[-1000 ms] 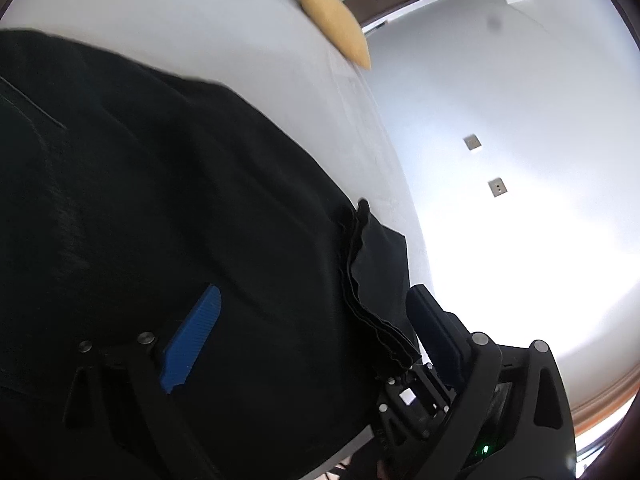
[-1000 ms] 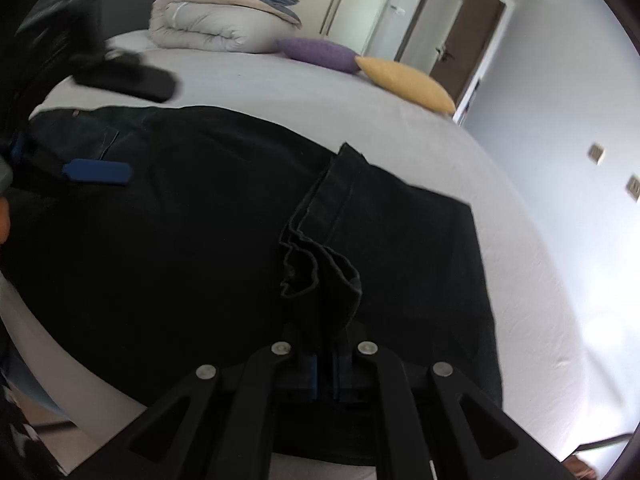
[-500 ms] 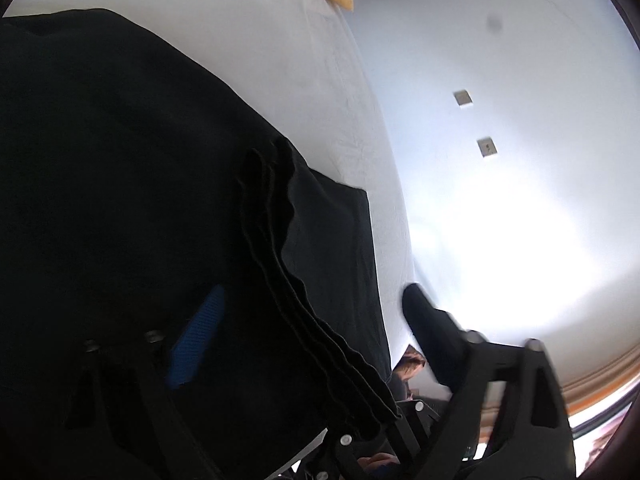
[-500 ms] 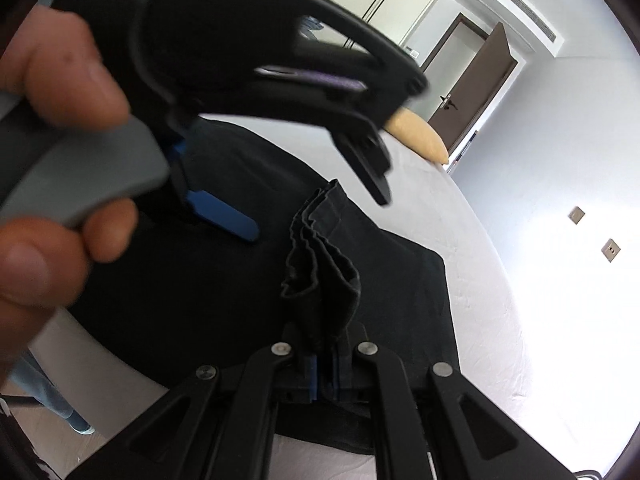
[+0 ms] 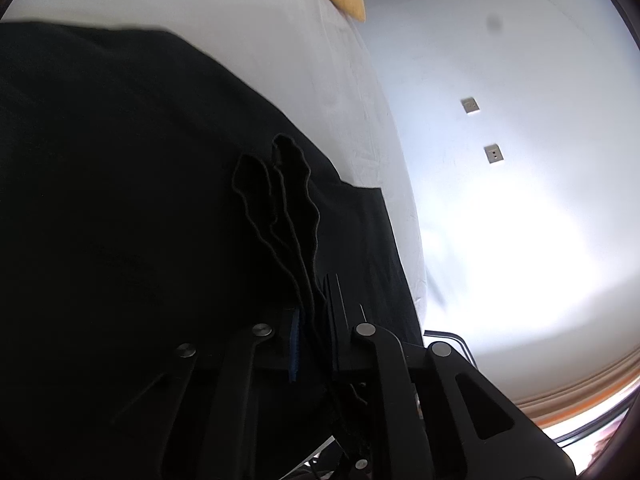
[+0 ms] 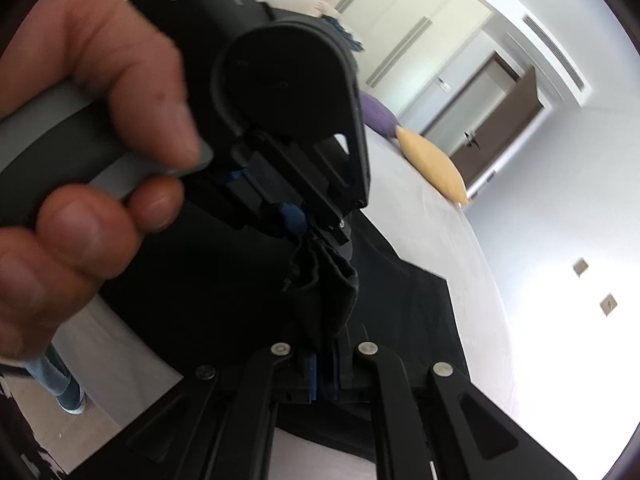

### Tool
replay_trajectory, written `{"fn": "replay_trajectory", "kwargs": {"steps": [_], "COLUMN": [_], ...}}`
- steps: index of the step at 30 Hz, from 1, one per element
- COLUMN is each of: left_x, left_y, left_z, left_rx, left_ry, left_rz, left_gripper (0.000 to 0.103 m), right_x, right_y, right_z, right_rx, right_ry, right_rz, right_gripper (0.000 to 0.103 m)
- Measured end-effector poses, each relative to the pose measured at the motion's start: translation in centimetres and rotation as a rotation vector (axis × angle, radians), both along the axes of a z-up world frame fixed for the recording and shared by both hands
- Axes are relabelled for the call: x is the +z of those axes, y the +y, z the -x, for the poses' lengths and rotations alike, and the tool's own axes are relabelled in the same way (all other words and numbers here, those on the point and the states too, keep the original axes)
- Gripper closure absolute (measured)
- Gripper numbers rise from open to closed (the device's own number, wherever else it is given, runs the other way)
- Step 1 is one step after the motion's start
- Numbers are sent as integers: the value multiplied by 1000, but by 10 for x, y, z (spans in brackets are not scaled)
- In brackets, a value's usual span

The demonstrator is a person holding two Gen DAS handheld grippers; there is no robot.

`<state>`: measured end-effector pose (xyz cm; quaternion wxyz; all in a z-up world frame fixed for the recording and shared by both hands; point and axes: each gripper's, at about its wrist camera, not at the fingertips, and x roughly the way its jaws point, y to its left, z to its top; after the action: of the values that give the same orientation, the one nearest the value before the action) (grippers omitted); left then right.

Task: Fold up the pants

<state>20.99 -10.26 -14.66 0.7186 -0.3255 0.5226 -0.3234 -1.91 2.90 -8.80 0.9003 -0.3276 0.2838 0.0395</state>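
Black pants (image 5: 120,184) spread flat across a white-sheeted bed (image 5: 280,40), most of the cloth lying on the mattress, one bunched hem edge (image 5: 280,208) raised off it. Left gripper (image 5: 314,344) pinched shut on that wavy stack of layers, the blue pad on one side and the black finger on the other pressed against the cloth. Right gripper (image 6: 326,364) likewise clamped on a gathered fold (image 6: 324,296) of the same pants, just beside the left one. Seen from the right wrist, the left gripper's black body (image 6: 288,120) and the person's left hand (image 6: 80,140) on its grey handle crowding the view, its tips biting the same bundle from above.

Both grips set close together on one bundle, likely so that every layer of the leg end travels as a single piece and none slips out when carried over. Layers held edge-up rather than flat, probably to keep the hems aligned. Remaining cloth left lying on the bed as an anchor for the fold, reaching down to the mattress edge (image 6: 452,240). Yellow pillow (image 6: 432,168) and purple pillow (image 6: 378,118) well apart at the far end, out of the fold's way. Judged mid-fold: leg end gathered, not yet laid over.
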Motion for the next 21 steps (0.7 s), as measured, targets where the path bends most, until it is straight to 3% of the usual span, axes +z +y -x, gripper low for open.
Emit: {"fn": "replay_trajectory", "kwargs": {"steps": [8, 15, 21], "left_x": [32, 29, 15], "left_y": [52, 111, 129], "left_z": [-10, -17, -23], "left_rx": [53, 98, 124], "left_ry": [-53, -49, -35], "left_rz": [-68, -103, -114], "left_gripper": [94, 94, 94], "right_x": [3, -6, -13], "right_y": [41, 56, 50], "right_z": [-8, -27, -36], "right_rx": [151, 199, 202], "right_ry": [30, 91, 131], "right_rz": [14, -1, -1], "right_gripper": [97, 97, 96]}}
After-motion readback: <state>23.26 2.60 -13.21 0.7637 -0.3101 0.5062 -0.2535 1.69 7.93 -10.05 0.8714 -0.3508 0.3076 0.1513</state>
